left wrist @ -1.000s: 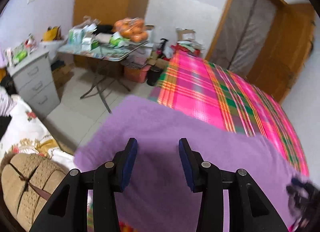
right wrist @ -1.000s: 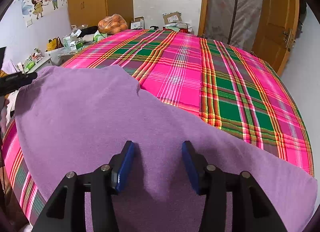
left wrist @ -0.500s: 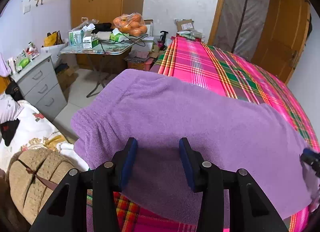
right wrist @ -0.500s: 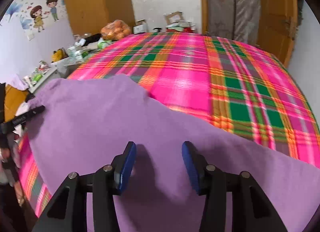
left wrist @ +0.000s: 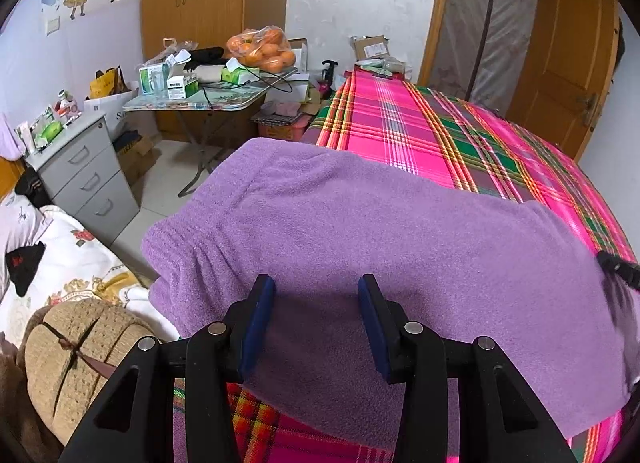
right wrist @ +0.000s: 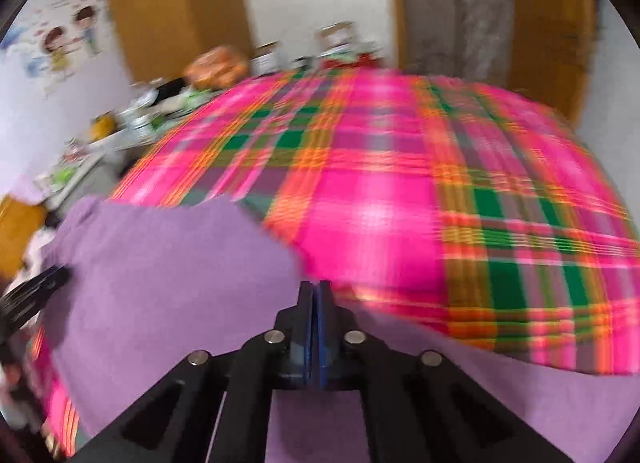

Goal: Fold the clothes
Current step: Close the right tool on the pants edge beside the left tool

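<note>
A purple fleece garment (left wrist: 380,231) lies spread over the near corner of the bed, its gathered waistband at the left. My left gripper (left wrist: 316,291) hovers just over its near part, open, with its blue pads apart and nothing pinched. It also shows at the left edge of the right wrist view as the left gripper (right wrist: 36,291). My right gripper (right wrist: 316,291) is closing. Its pads stand almost together at the far edge of the purple garment (right wrist: 168,275), which appears caught between them. That view is blurred by motion. The right gripper (left wrist: 616,267) shows at the garment's right end.
The bed carries a pink and green plaid cover (left wrist: 460,135). Left of it are a grey drawer unit (left wrist: 84,179), a cluttered folding table (left wrist: 200,103) with a bag of oranges (left wrist: 262,49), and a knitted tan cushion (left wrist: 76,355) on flowered bedding. A wooden door (left wrist: 568,67) stands at the back right.
My right gripper's jaws went from wide apart to nearly together, and its view swung and blurred. My left gripper shifted earlier, then stayed still with its jaws unchanged.
</note>
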### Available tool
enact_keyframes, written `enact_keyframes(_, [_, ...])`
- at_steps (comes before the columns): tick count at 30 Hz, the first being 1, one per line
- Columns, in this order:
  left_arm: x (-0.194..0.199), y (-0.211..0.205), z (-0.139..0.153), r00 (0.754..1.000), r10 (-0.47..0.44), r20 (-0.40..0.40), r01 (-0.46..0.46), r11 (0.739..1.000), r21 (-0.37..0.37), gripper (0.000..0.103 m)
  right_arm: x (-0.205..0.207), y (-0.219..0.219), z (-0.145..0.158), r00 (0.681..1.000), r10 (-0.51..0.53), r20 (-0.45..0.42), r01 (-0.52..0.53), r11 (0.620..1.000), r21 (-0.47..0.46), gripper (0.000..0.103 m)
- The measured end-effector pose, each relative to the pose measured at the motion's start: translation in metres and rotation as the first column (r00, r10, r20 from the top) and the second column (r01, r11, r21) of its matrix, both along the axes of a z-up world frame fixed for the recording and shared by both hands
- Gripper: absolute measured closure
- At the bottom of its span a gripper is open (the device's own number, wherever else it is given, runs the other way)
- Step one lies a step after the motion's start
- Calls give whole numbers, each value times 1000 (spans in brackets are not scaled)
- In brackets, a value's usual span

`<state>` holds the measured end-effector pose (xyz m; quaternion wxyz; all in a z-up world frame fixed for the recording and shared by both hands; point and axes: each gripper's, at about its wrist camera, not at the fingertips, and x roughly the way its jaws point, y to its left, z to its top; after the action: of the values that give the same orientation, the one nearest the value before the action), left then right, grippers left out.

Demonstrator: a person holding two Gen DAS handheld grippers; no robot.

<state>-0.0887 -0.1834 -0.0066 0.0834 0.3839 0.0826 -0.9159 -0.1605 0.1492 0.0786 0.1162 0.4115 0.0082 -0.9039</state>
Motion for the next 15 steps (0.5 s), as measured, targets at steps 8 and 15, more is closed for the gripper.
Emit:
enact_keyframes(8, [-3, 0, 1, 1000, 1, -2, -1, 1000, 9, 57, 10, -9, -6, 999, 49, 19, -48, 999, -18, 95])
enact_keyframes(15, [-3, 0, 0, 1000, 1, -1, -1, 1000, 5, 57, 18, 43, -5, 996, -84, 31, 86, 993, -84, 97])
